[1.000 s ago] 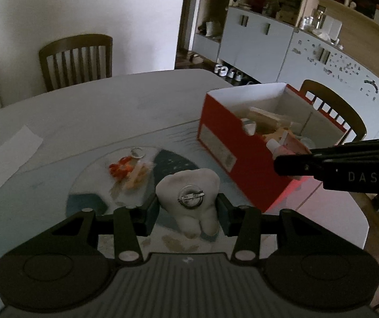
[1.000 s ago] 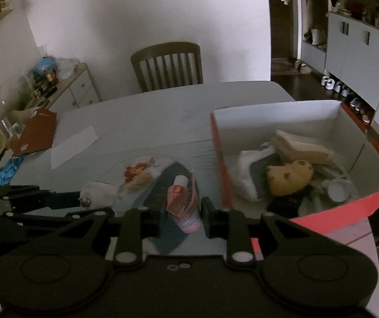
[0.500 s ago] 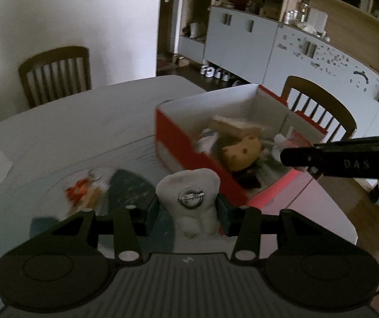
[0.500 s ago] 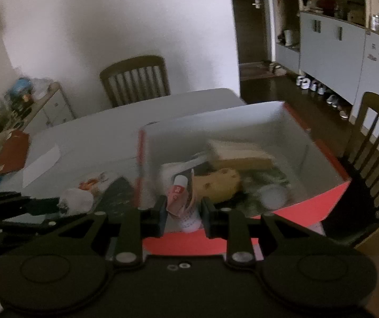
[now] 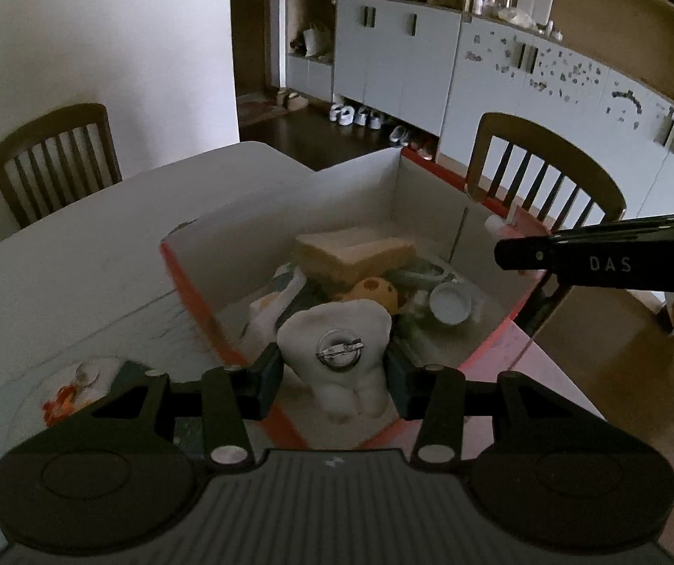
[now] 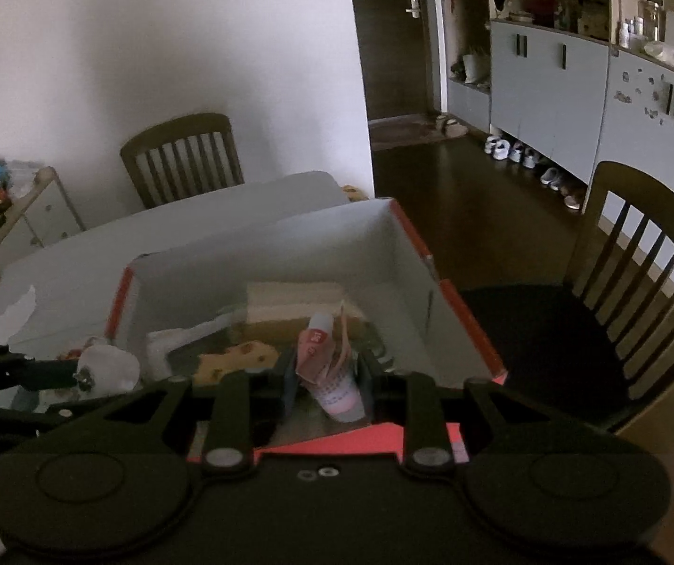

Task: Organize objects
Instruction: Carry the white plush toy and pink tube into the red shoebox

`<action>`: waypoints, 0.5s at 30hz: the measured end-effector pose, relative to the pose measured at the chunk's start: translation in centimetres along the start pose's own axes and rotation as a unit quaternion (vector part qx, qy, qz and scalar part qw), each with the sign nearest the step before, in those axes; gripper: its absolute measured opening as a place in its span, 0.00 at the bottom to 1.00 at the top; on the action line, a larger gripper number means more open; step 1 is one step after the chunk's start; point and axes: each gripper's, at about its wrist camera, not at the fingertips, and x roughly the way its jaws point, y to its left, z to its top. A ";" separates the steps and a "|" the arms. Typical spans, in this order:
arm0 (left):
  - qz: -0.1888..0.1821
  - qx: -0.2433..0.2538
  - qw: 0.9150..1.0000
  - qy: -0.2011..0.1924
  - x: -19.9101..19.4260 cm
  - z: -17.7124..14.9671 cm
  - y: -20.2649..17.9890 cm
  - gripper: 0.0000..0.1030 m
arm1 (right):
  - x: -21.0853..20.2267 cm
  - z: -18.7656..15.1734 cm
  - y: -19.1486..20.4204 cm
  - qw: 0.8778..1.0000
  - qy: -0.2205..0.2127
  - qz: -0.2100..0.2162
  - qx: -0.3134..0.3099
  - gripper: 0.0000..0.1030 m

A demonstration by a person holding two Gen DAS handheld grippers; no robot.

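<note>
Tooth plush [image 5: 334, 353] roots toward camera, pink tube [image 6: 325, 367] cap up, over red box [image 5: 195, 292]

Open box on the table's corner, both grippers above its near side.

The box [image 5: 242, 216] sits on the table [image 5: 77, 259], near the corner, with one chair [image 5: 544, 179] behind its far right side and another chair [image 5: 54, 155] at the table's far edge, to the left. Inside the box a sponge block [image 5: 355, 254] lies toward the back, a spotted toy [image 5: 377, 289] in front of it and a small round cup [image 5: 450, 303] to the right. The left gripper [image 5: 334, 367] holds a tooth-shaped plush [image 5: 334, 343] over the box's near-left wall; the right gripper [image 6: 325, 379] holds a small packet [image 6: 325, 367] over the near edge. Left of the box, small trinkets [image 5: 66, 391] lie on the table.
</note>
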 end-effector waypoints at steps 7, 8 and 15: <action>0.027 0.016 0.999 0.015 3.5 2.2 -0.8 0.44 | 2.9 0.7 -1.3 1.000 0.018 -0.004 -0.015 0.25; 0.032 0.018 0.999 0.017 4.0 2.5 -0.8 0.44 | 3.3 0.8 -1.4 1.000 0.021 -0.003 -0.016 0.25; 0.058 0.019 0.997 0.039 7.3 4.4 0.3 0.44 | 6.5 1.3 -1.4 0.999 0.044 0.005 -0.025 0.25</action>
